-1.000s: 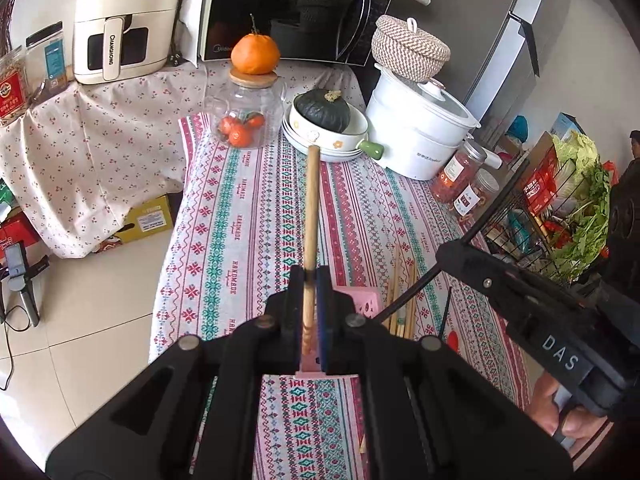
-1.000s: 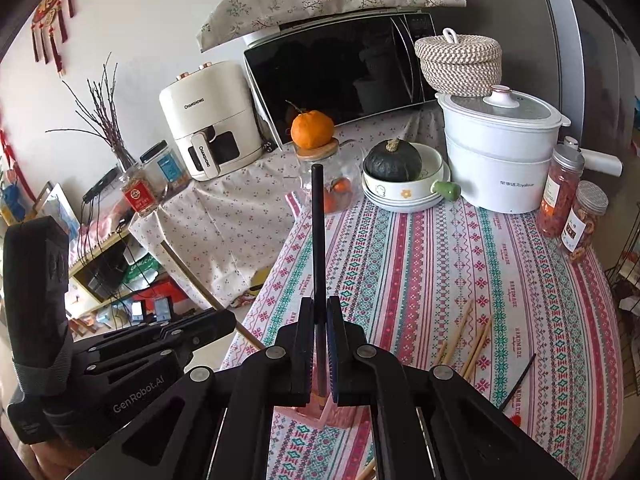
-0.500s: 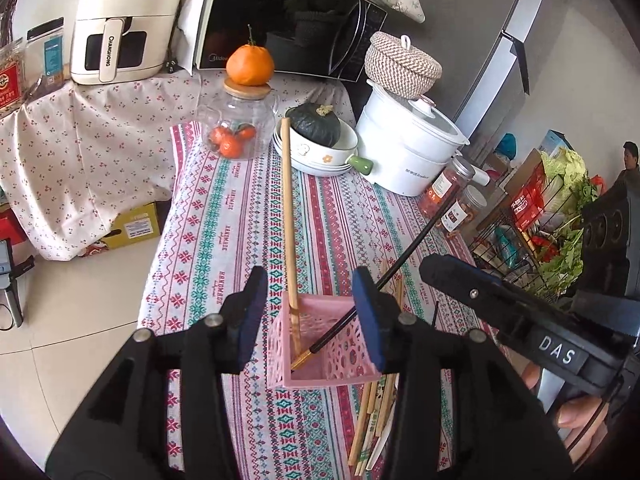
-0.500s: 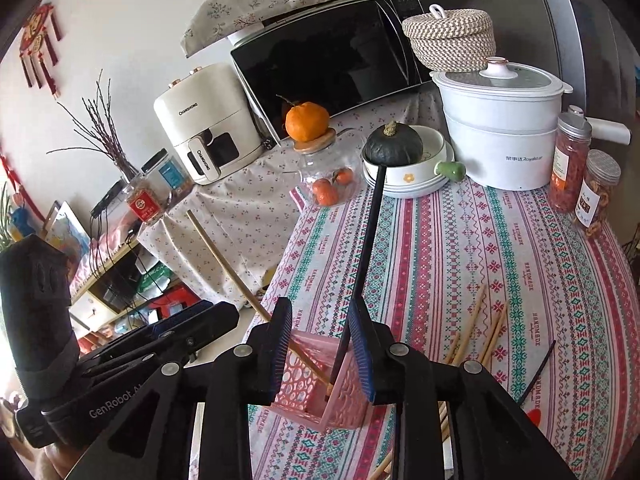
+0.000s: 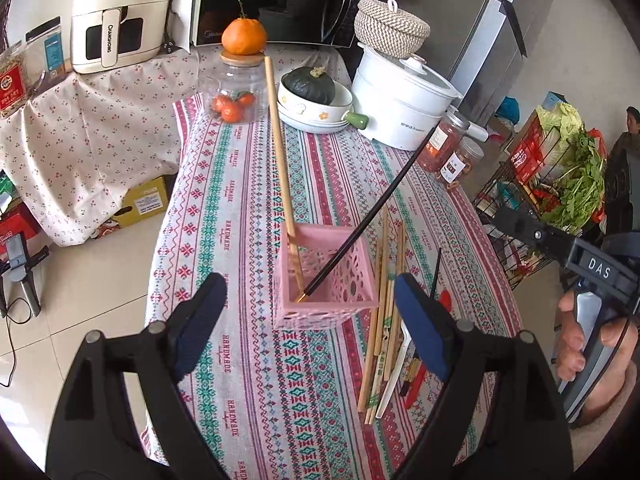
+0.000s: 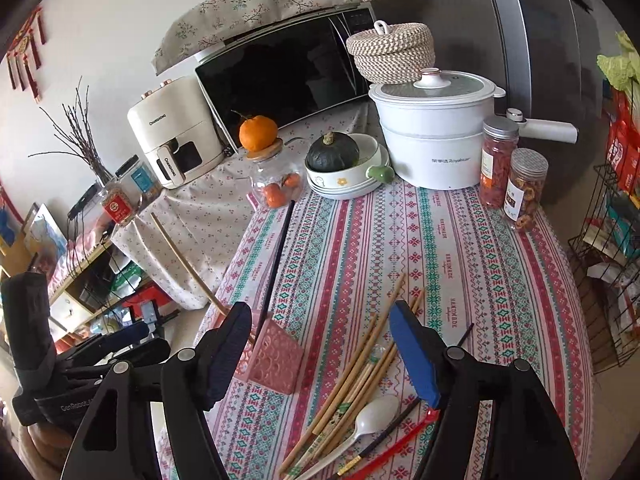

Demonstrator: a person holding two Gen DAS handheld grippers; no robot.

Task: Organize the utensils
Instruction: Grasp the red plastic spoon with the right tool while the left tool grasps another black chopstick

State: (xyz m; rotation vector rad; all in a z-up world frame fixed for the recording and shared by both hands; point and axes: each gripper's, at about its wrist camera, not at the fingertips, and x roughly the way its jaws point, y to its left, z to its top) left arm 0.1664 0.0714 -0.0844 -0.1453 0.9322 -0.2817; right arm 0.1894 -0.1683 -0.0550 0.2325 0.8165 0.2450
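A pink perforated basket stands on the striped tablecloth; it also shows in the right wrist view. A wooden chopstick and a black chopstick lean inside it. My left gripper is open and empty just in front of the basket. My right gripper is open and empty above several wooden chopsticks, a white spoon, a red utensil and black chopsticks lying to the basket's right.
A glass jar with an orange on top, a bowl holding a squash, a white cooker and two snack jars stand at the table's far end. A wire rack with vegetables stands at the right.
Both grippers let go of their chopsticks, which now lean in the pink basket. Both grippers opened wider and drew back from the basket.
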